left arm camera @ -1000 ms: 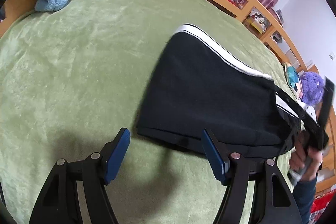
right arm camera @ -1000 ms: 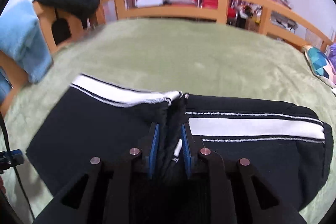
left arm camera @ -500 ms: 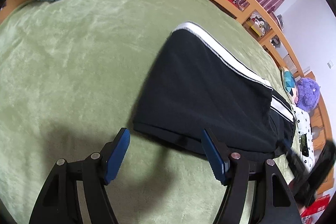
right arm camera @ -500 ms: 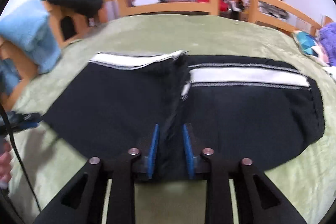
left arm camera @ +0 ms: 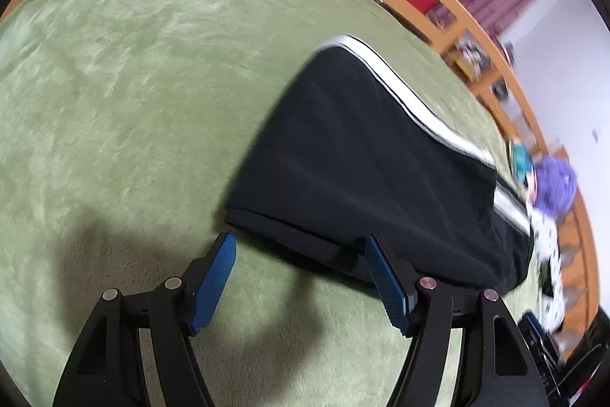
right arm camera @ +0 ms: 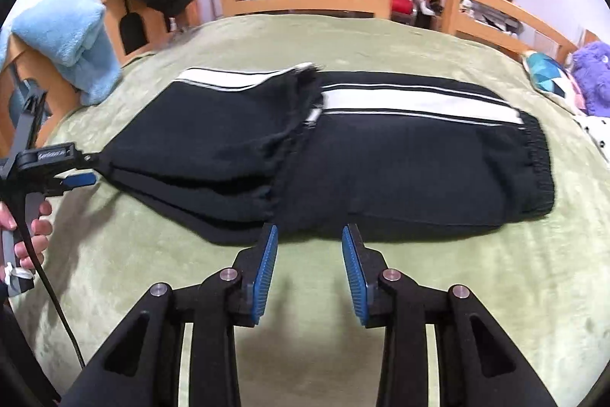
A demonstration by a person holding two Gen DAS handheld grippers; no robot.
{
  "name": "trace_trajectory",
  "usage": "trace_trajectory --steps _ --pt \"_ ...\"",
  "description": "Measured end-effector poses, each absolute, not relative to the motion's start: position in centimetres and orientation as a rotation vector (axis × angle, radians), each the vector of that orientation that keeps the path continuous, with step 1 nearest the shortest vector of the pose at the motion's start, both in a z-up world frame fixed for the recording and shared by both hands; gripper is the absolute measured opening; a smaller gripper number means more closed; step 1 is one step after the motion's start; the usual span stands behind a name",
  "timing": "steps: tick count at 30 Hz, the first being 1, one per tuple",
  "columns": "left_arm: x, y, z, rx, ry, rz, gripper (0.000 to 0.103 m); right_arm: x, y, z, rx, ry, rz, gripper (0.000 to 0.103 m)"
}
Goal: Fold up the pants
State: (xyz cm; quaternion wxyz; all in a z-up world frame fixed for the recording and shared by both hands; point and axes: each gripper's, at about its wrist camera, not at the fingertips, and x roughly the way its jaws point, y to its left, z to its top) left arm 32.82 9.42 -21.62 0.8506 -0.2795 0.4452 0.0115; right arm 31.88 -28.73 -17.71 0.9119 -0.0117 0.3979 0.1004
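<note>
One pants [right arm camera: 381, 170] lengthwise left-right

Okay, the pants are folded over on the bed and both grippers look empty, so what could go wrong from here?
The folded-over flap lies rumpled with its near edges uneven, so another fold may lock in creases. The right gripper, jaws opening with nothing between them, sits just off the pants; it might snag the hem. The left gripper straddles the near hem and could drag it across the green blanket.
</note>
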Motion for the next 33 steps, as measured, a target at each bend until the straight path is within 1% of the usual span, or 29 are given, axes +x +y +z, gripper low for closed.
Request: trace_trajectory --steps 8,12,17,19,20,21,23,24,26,33 --pt "33.9 11.3 -24.5 -0.822 0.887 0.052 0.069 32.5 -33.1 -18.3 0.023 0.847 0.122 0.036" --pt "35.1 10.8 -24.6 -0.806 0.863 0.039 0.069 32.8 -34.0 -18.4 0.057 0.856 0.117 0.036" --pt "36.0 10.2 -24.5 -0.874 0.809 0.018 0.069 32.7 -34.7 -18.5 0.1 0.874 0.126 0.036" --pt "36.0 10.2 -24.4 -0.879 0.801 0.036 0.052 32.6 -34.6 -18.3 0.094 0.867 0.12 0.036" --pt "36.0 10.3 -24.4 -0.88 0.803 0.044 0.038 32.5 -34.6 -18.2 0.088 0.864 0.117 0.036" --pt "35.9 10.4 -24.4 -0.889 0.806 0.035 0.03 32.4 -34.5 -18.0 0.082 0.859 0.117 0.036" --pt "35.7 10.4 -23.4 -0.889 0.783 -0.003 0.022 32.1 -34.7 -17.5 0.081 0.845 0.115 0.036" --pt "35.7 10.0 -22.5 -0.856 0.766 -0.028 0.019 32.0 -35.0 -17.3 0.082 0.837 0.113 0.036" --pt "35.5 8.7 -19.9 -0.749 0.731 -0.04 0.017 31.8 -35.7 -16.7 0.081 0.819 0.1 0.036" --pt "36.5 3.6 -12.0 -0.606 0.649 -0.069 0.016 31.6 -39.6 -15.5 0.094 0.779 0.023 0.036"
